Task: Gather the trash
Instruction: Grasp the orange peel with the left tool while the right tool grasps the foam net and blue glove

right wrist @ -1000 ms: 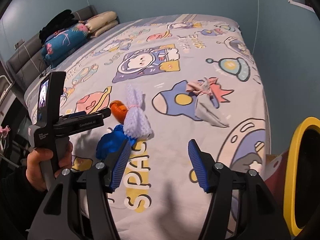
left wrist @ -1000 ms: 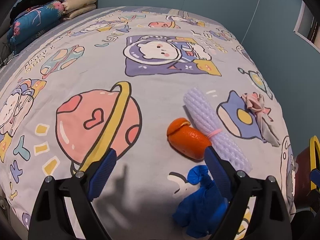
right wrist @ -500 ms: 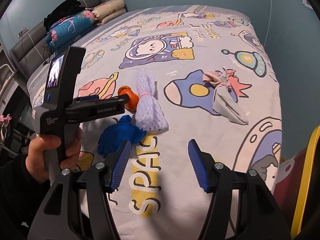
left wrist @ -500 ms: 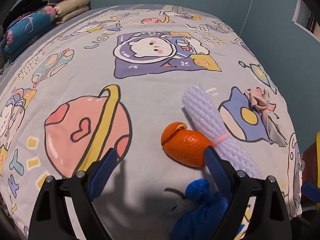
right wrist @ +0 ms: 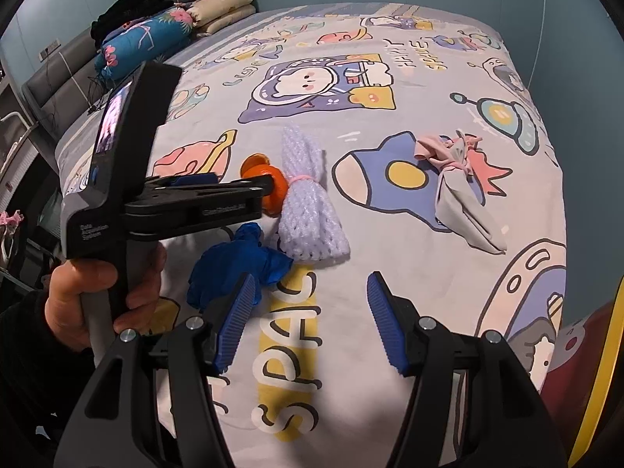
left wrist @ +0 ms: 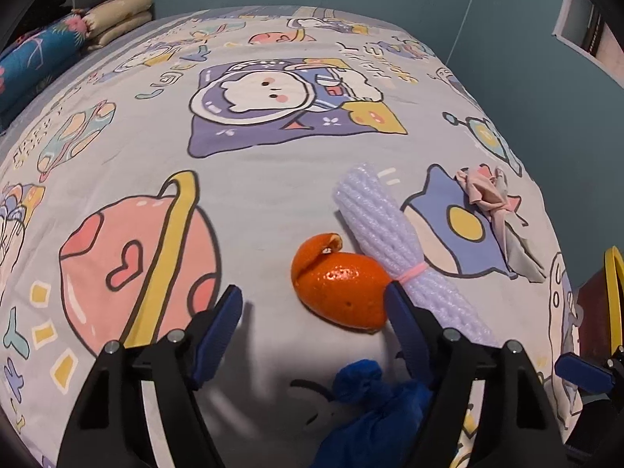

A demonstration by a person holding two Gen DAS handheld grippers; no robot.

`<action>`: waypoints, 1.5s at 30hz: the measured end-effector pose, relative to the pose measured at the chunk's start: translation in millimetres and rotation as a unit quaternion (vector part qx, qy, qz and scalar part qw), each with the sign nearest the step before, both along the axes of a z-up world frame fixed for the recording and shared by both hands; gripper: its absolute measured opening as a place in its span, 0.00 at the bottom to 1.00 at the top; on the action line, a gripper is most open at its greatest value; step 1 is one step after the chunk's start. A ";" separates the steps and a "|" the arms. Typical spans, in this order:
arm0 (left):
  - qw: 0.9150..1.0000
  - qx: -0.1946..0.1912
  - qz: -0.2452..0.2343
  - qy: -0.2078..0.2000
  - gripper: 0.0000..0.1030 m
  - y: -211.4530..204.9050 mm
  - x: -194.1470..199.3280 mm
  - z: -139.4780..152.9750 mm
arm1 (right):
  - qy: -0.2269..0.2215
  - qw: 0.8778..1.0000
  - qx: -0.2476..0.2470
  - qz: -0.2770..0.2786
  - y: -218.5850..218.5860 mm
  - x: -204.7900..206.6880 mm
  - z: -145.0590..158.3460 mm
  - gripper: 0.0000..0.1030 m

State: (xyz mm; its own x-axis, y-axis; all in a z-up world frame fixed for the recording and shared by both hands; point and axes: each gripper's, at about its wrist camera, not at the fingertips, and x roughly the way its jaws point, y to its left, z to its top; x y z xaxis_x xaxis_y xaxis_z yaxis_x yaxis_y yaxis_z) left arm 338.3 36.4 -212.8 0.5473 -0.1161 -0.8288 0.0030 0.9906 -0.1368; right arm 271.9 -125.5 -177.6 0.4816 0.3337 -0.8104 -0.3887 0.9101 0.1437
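Trash lies in a loose cluster on the cartoon space-print bedsheet (left wrist: pixel 273 179), toward the bed's foot. Nearest the left gripper (left wrist: pixel 314 304) is a crumpled blue disposable glove (left wrist: pixel 370 409), below and behind its blue pads. That gripper's jaws stand spread and have just been narrowing; the curl of orange peel (left wrist: pixel 339 288) lies between their tips, the right pad (left wrist: pixel 401 319) right at the peel's edge, the left pad apart from it, so nothing is pinched. Touching the peel's far side is a white foam fruit net bundled with a pink rubber band (left wrist: pixel 386 241). The right gripper (right wrist: pixel 312 319) hangs spread over bare sheet, holding nothing. Farther off lies a knotted pink-and-grey cloth wad (right wrist: pixel 456 179). Pillows (right wrist: pixel 222 7) sit at the far headboard. A hand (right wrist: pixel 97 296) grips the left tool's handle.
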 end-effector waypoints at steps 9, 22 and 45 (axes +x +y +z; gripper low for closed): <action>1.000 -0.021 -0.010 -0.006 0.33 0.4 7.1 4.3 | -0.008 1.000 -0.007 0.029 12.4 4.5 -3.0 0.61; 0.997 -0.080 -0.008 -0.005 0.21 25.1 12.8 2.6 | -0.027 0.994 -0.008 0.105 39.9 20.8 -28.0 0.75; 0.995 -0.098 -0.015 -0.015 0.20 29.6 10.5 -0.6 | -0.014 0.994 -0.031 0.108 53.8 41.3 -57.3 0.54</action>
